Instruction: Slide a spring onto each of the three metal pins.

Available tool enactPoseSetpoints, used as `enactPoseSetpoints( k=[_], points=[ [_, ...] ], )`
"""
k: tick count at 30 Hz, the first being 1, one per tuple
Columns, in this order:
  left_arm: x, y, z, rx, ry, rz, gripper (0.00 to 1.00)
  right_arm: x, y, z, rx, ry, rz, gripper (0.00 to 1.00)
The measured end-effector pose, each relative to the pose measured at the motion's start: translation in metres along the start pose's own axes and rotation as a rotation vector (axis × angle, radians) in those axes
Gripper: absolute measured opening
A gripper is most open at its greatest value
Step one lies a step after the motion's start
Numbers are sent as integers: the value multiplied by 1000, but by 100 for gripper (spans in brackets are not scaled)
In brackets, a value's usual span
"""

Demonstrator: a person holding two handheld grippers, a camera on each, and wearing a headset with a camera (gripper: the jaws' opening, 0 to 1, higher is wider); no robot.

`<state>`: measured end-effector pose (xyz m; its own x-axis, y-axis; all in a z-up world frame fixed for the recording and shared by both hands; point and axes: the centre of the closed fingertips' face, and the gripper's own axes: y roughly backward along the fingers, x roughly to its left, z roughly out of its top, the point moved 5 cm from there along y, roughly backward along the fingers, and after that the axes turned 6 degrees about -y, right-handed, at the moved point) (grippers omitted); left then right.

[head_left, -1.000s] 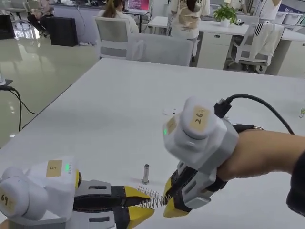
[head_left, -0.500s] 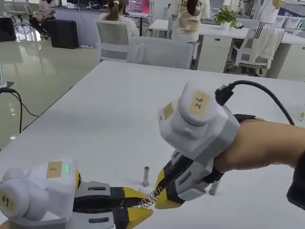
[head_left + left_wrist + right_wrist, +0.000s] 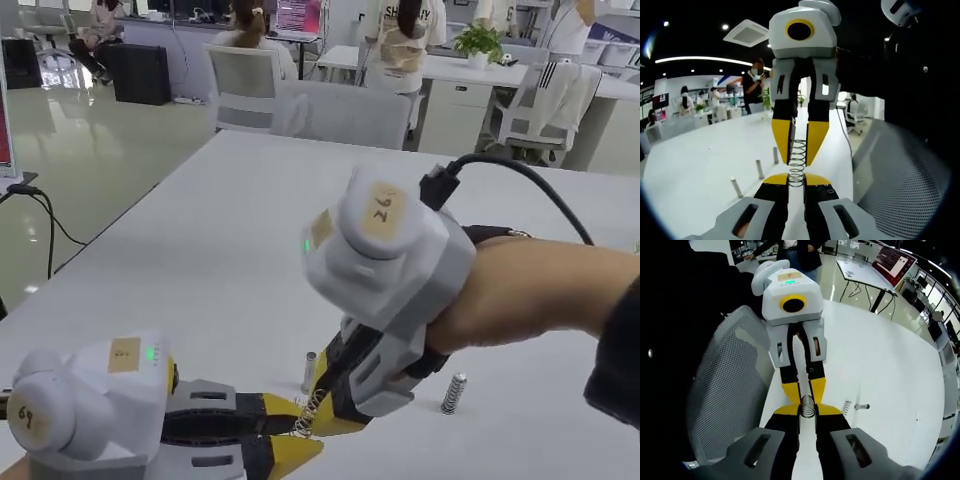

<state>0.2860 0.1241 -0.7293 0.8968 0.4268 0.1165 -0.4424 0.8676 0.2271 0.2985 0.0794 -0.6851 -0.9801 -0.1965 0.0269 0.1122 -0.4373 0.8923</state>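
Observation:
A small steel spring hangs in the air between my two grippers, just in front of a short metal pin. My left gripper comes in from the lower left, shut on one end of the spring. My right gripper reaches in from the right, its yellow tips closed around the other end. In the left gripper view three bare pins stand in a row on the white table. A second spring stands upright to the right; I cannot tell whether a pin is inside it.
The white table stretches away ahead of me, bare toward its far edge. A grey mesh chair sits at its near side. Other desks, chairs and several people are across the room.
My right gripper has moved left along the spring, closer to the left gripper's tips. The left gripper has stayed put. The second spring has come out from behind the right gripper.

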Motion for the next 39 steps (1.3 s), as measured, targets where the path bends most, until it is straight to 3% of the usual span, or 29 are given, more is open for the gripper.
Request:
enactPoseSetpoints(
  k=[10,22,39],
  points=[
    [0,0,-1,3,7,5,3,0,-2,2,29,5,0,8],
    [6,-2,-4,-6,35,25,5,-8,-4,1,28,-11,-1,8],
    [26,17,-13,-9,78,153,26,-36,27,-25,20,-98,-84,8]
  ],
)
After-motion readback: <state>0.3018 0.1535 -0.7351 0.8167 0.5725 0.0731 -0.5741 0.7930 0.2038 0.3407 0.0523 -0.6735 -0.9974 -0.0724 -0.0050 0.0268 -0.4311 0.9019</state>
